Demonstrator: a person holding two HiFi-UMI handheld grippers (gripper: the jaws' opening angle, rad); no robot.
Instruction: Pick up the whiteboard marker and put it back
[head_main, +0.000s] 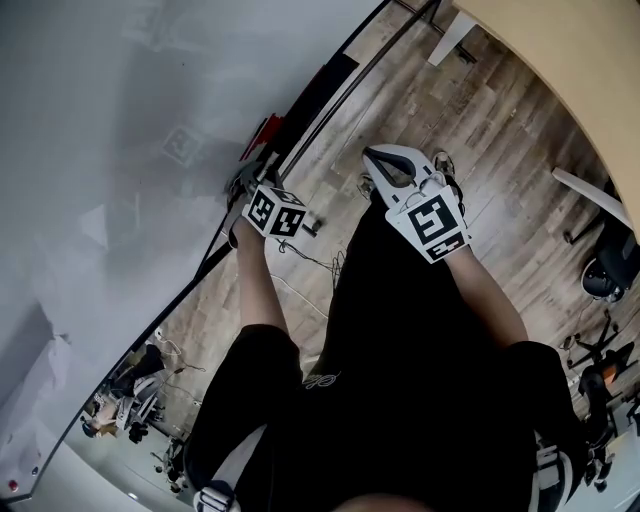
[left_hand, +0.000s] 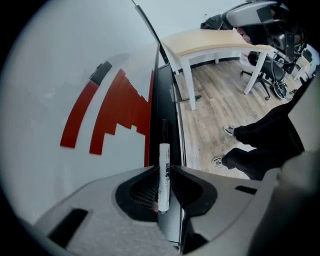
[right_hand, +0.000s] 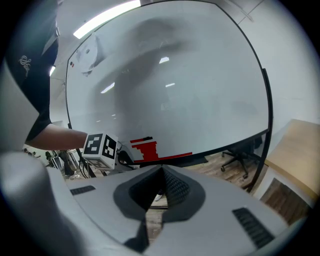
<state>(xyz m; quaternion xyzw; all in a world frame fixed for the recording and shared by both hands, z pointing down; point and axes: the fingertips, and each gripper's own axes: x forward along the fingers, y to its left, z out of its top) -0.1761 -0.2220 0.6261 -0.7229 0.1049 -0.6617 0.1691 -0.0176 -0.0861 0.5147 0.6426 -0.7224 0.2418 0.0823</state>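
Observation:
The white whiteboard marker (left_hand: 164, 167) with a black cap lies lengthwise between the jaws of my left gripper (left_hand: 164, 172), which is shut on its barrel. Its cap points along the black tray (left_hand: 163, 107) at the bottom edge of the whiteboard (left_hand: 55, 70). In the head view the left gripper (head_main: 250, 180) sits at that tray beside a red drawing (head_main: 265, 130). My right gripper (head_main: 371, 154) hangs away from the board over the floor, shut with nothing in it. Its own view shows the jaw tips (right_hand: 161, 169) touching and the left gripper's marker cube (right_hand: 100, 148) by the red drawing (right_hand: 145, 148).
A beige desk (left_hand: 210, 40) with white legs stands just past the board's end. Office chairs (head_main: 605, 270) are at the right. The person's legs and shoes (left_hand: 230, 131) are on the wooden floor (head_main: 480, 110). Cables and clutter (head_main: 130, 400) lie under the board's near end.

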